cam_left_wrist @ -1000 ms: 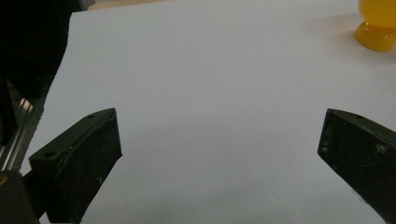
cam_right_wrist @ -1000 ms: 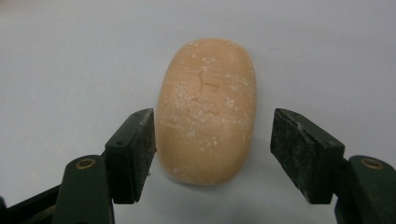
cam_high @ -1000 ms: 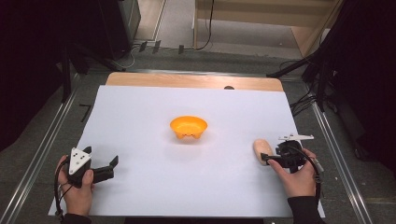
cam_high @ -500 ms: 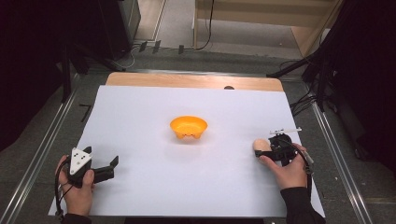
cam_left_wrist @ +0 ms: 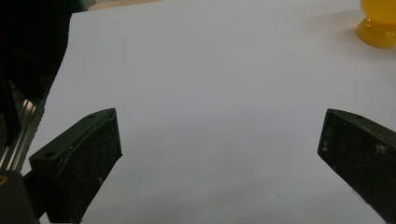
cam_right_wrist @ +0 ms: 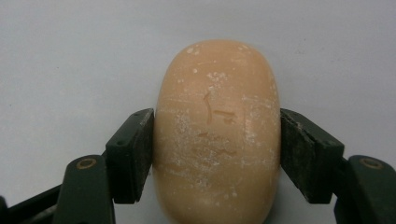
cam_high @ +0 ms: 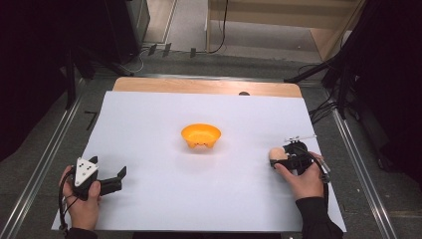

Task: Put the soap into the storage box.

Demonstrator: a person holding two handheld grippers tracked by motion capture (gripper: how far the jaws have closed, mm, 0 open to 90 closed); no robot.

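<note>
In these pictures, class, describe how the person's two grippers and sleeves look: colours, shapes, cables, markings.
The left gripper is black, topped by a grey three-cornered plate with dark dots; a black cable trails past the wrist. Its jaws are blocky black pads with small screw holes. The right gripper is black too, with a thin pale bar on top and a cable alongside. Both sleeves are dark.

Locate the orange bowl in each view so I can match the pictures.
High view: orange bowl stands mid-table on the white sheet.
Left gripper view: top right corner, cut by the frame, far beyond the open jaws.
Right gripper view: not in it.
Shared landmark: the white sheet.
</note>
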